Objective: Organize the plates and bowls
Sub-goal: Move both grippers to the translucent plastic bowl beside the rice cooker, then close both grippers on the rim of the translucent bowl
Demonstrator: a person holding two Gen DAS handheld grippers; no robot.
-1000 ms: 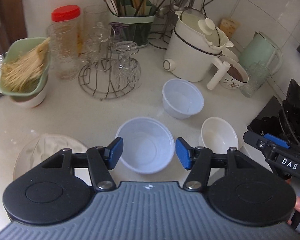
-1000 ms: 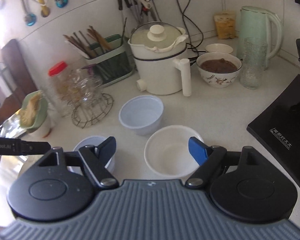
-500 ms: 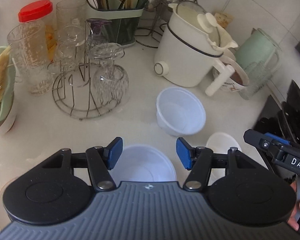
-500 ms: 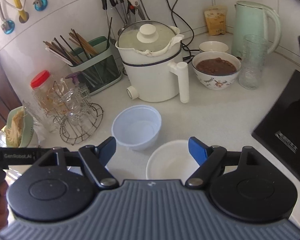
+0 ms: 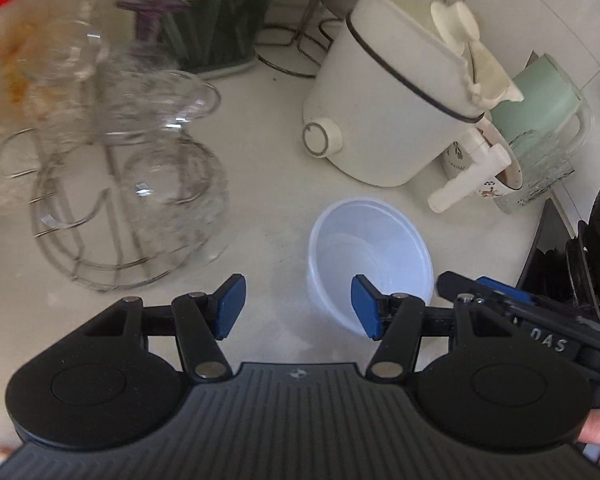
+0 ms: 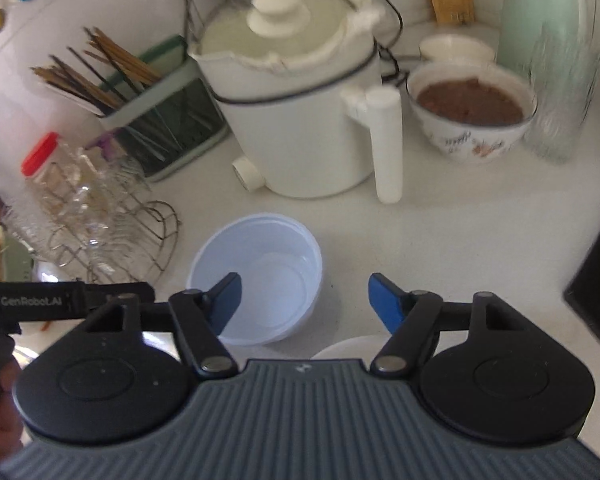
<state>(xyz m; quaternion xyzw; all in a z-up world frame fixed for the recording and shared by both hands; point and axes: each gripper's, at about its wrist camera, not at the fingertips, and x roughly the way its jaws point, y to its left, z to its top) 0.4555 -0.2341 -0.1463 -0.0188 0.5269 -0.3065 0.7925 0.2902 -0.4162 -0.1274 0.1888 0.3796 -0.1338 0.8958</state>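
A translucent plastic bowl (image 5: pixel 370 248) (image 6: pixel 260 264) stands upright and empty on the white counter, in front of the white pot. My left gripper (image 5: pixel 298 306) is open; its right fingertip (image 5: pixel 364 308) overlaps the bowl's near wall, and bare counter shows between the fingers. My right gripper (image 6: pixel 306 302) hovers open over the same bowl with its jaws closing. Its left fingertip (image 6: pixel 228 300) shows against the bowl's inside, and no pad presses on anything. A white bowl's rim (image 6: pixel 340 350) peeks out under the right gripper's body. The other plastic bowl is hidden.
A white electric pot (image 6: pixel 300 120) with a side handle stands just behind the bowl. A wire rack of glasses (image 5: pixel 120 200) is to the left, a chopstick holder (image 6: pixel 160 120) behind it. A patterned bowl of brown food (image 6: pixel 470 112), a tumbler and a green kettle are right; a black stove (image 5: pixel 560 260) edges the counter.
Both grippers have moved forward and down toward the far plastic bowl. The nearer plastic bowl and most of the white bowl have slipped under the gripper bodies. The right jaws have narrowed.
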